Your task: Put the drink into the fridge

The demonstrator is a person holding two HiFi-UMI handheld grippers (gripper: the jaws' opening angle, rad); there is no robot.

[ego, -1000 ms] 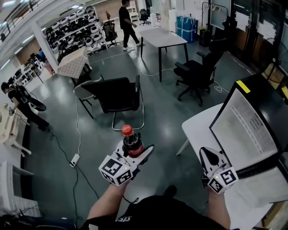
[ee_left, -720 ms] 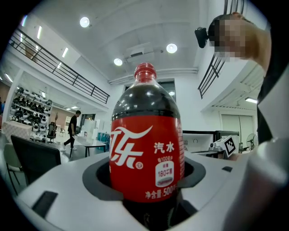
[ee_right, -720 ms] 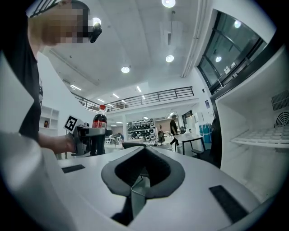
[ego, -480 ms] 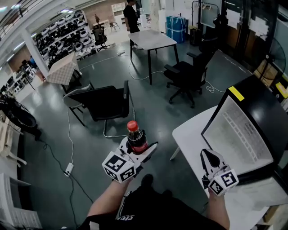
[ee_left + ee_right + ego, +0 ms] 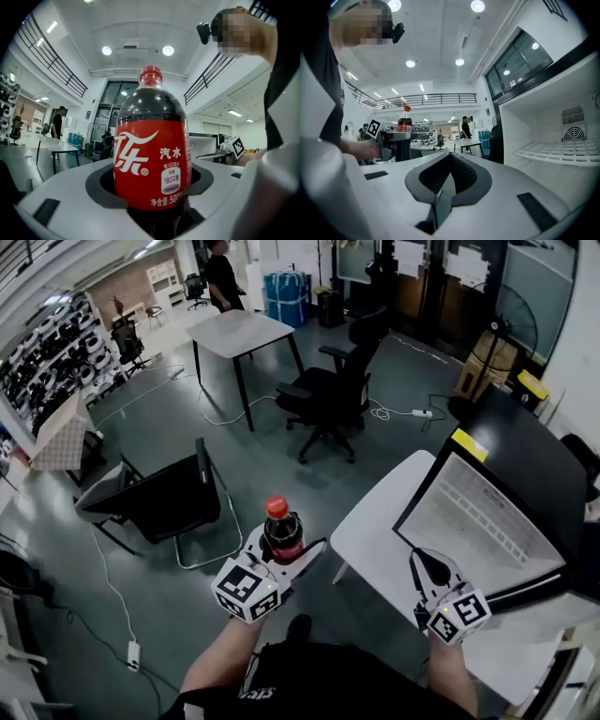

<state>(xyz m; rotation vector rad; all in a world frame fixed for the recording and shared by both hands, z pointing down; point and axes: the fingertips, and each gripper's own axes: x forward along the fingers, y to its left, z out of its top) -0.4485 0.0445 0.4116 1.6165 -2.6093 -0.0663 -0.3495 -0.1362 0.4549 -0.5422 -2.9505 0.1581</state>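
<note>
My jaws on the left gripper (image 5: 286, 547) are clamped on the cola bottle (image 5: 151, 154), one on each side of its lower body. The bottle stands upright with its red cap on top. The jaws on my right gripper (image 5: 448, 177) are pressed together with nothing between them.

I hold the bottle in the air above the floor, left of the white table (image 5: 367, 538) and well apart from the fridge (image 5: 487, 512). The fridge is on my right and stands open, showing its white inside. In the right gripper view a wire shelf (image 5: 557, 154) lies bare. My right gripper hovers over the table, just in front of the opening.

I judge this to be the carrying step. The drink is in hand and the fridge is open, but the bottle is not yet inside.

The next move calls for swinging my left arm to the right across the table toward the opening, keeping the bottle upright and clear of the black frame. My right gripper sits roughly between the bottle and the fridge, so I would draw it aside first.

I would then lower the base flat onto the shelf and part the left jaws only once it rests there. A narrow base could rock on the wires, so the set-down should be gentle.
</note>
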